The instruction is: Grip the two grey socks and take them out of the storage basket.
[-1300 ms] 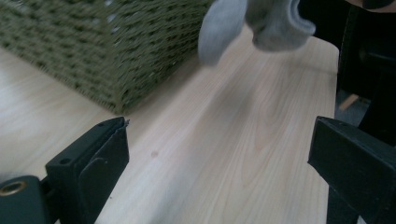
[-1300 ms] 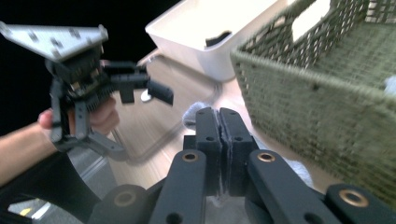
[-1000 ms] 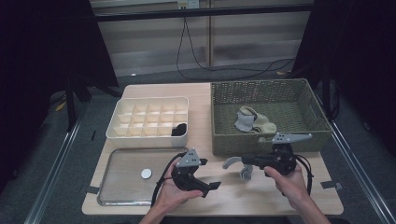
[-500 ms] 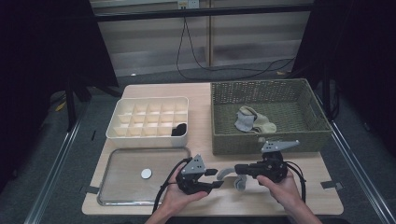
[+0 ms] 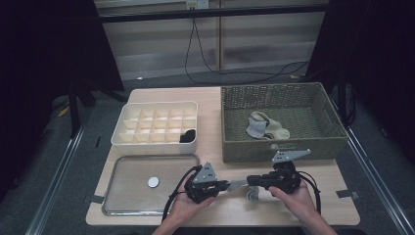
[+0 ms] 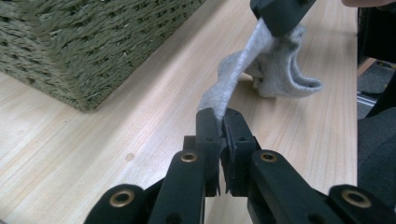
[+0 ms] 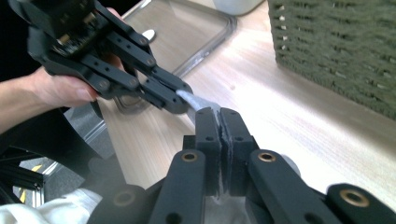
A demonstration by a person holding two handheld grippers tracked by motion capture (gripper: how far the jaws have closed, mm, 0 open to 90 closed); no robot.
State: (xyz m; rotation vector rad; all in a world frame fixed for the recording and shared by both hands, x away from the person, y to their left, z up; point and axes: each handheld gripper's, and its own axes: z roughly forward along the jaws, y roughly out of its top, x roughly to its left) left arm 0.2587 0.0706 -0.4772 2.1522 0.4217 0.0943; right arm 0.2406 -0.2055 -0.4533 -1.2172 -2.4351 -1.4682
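Note:
A grey sock [image 5: 238, 184] stretches between my two grippers just above the table's front edge. In the left gripper view the sock [image 6: 280, 70] runs from my own jaws up to the other gripper's black jaws. My left gripper [image 5: 226, 185] [image 6: 219, 119] points right. Its jaws have just been closing and now pinch one end of the sock. My right gripper [image 5: 250, 182] [image 7: 220, 116] points left and is shut on the sock's other part. In the right gripper view a short strip of sock [image 7: 196, 100] spans the gap to the left gripper's tips.
A green wicker basket [image 5: 279, 147] behind the grippers holds more socks [image 5: 264, 126]. A white compartment box [image 5: 154, 122] with a dark item [image 5: 187, 135] stands at the back left. A metal tray [image 5: 127, 196] with a white disc [image 5: 153, 182] lies at the left.
The left gripper swung right to the hanging sock and its jaws closed on it. The right gripper came down and leftward with the sock.

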